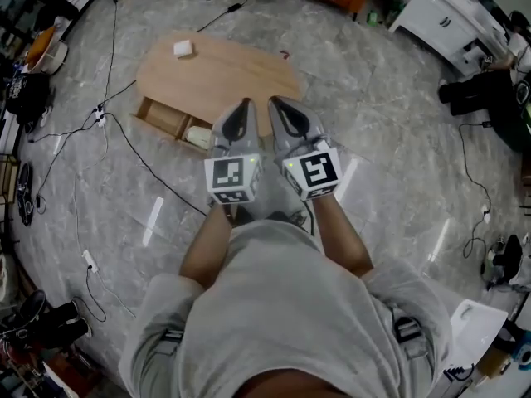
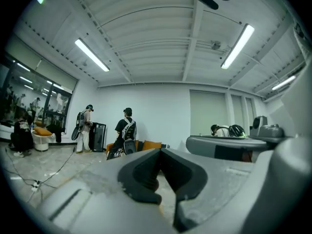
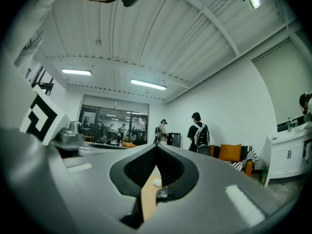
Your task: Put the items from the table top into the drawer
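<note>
Left tongs [image 1: 246,106], right tongs [image 1: 276,104] — closed, level

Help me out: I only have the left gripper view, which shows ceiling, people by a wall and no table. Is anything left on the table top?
Observer: Yes. The head view shows one white item near the far left edge of the table.
Operator: Is the drawer open?
Observer: Yes, the drawer is pulled out on the table's near side, with a pale thing inside.
Operator: And the right gripper?
Observer: The right gripper is shut and holds nothing. It is side by side with the left gripper, and both point toward the table.
</note>
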### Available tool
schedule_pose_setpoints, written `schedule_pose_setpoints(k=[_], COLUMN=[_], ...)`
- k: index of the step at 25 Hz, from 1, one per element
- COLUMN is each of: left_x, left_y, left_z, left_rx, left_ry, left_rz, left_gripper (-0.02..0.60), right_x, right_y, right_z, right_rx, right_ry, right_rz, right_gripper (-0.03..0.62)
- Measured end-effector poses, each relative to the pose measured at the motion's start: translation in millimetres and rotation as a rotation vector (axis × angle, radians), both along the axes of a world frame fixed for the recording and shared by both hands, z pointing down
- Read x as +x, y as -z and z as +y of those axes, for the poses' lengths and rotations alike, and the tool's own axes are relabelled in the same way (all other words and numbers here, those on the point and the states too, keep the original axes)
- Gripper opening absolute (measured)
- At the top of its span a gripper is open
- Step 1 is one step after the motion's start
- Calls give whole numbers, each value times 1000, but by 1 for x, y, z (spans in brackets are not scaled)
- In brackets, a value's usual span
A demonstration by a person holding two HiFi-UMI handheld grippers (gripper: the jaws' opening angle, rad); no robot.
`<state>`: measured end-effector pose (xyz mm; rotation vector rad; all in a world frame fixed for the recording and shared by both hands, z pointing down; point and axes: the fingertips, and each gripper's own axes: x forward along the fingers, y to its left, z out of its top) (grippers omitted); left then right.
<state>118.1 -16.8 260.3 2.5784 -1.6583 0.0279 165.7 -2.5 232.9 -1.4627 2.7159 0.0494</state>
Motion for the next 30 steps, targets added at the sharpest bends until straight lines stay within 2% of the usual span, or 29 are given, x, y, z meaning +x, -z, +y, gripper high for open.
schedule_pose_setpoints(k=[5, 8, 13, 18, 20, 24, 27, 30], left_x=[-43, -82, -182, -284, -316, -356, -377, -396], left_y=[-4, -15, -46, -46, -56, -80, -76, -76], left_z=[-18, -25, -38, -56, -57, -67, -76, -80], left_rx=[-19, -45, -95, -61, -92, -161, -151, -154], left_ry=[32, 66, 148, 216, 234, 274, 314, 339], left_rz=[34, 42, 77, 55, 88, 145, 157, 135], left_gripper=[20, 20, 20, 20, 20, 20, 20, 20], right_x=[-42, -81, -179, -275, -303, -347, -373, -394], right_y=[-5, -18, -46, -56, -59, -62, -67, -73], right_z=[-17, -29, -53, -91, -95, -99, -110, -120], right_rx=[-29, -58, -106, -117, -129, -141, -160, -186], right_ry=[15, 41, 104, 152, 152, 201, 256, 305], right_rz=[30, 46, 54, 53, 80, 140, 167, 160], right_gripper=[8, 8, 8, 8, 6, 7, 8, 8])
